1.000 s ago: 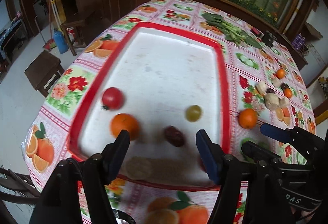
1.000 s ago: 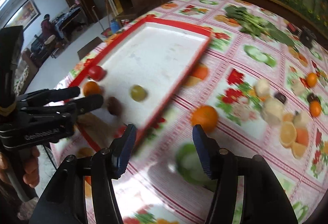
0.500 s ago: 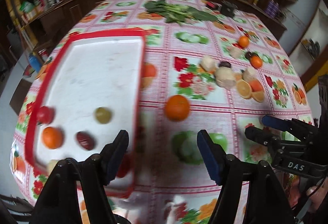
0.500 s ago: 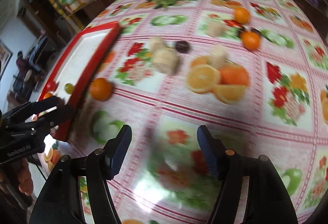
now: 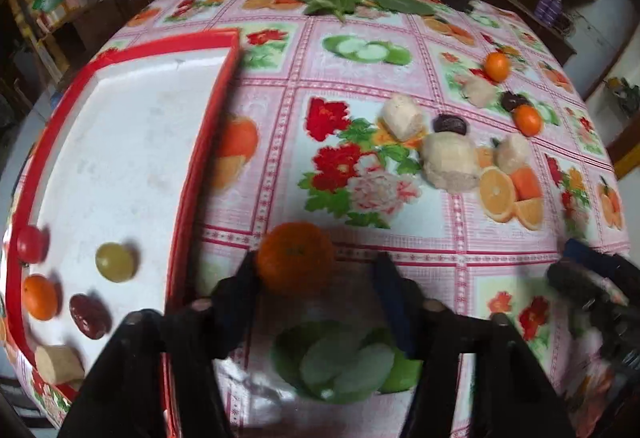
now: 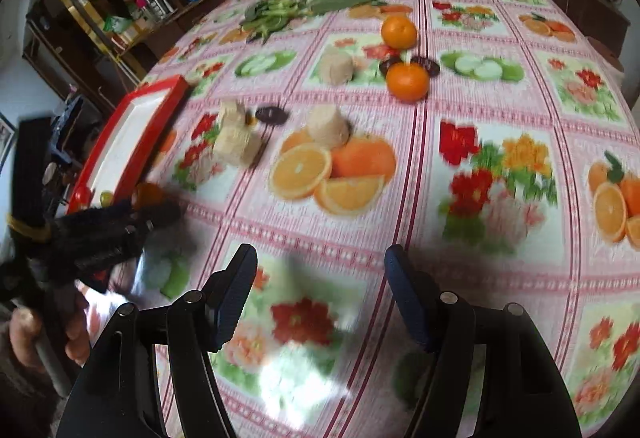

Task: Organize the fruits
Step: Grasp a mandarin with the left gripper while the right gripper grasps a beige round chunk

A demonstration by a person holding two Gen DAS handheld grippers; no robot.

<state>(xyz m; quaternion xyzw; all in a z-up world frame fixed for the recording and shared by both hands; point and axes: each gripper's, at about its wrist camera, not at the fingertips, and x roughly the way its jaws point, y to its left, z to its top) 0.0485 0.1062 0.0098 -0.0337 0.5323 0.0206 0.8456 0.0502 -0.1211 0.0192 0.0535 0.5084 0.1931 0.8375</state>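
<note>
- The left claw [image 5: 316,278] has just been closing, and its jaws now stand narrower. An orange [image 5: 295,258] sits between its tips, against the left finger [image 5: 240,290]. There is still a gap on the right side, so the pads do not yet clamp it.
- That orange rests on the flowered surface [image 5: 360,77], just outside the right rim of the red tray [image 5: 192,222].
- Left of the left claw, the tray's white floor holds a green grape [image 5: 115,262], a red tomato [image 5: 30,244], a small orange [image 5: 39,297], a dark date [image 5: 89,316] and a pale chunk [image 5: 59,362].
- The right claw [image 6: 320,278] stands moderately wide with nothing between its fingers, above a printed flower on the cloth.
- Ahead of the right claw lie two oranges [image 6: 407,81], pale chunks [image 6: 236,143] and dark dates [image 6: 272,114], all well apart from it.
- Farther off lie leafy greens [image 6: 296,9].
</note>
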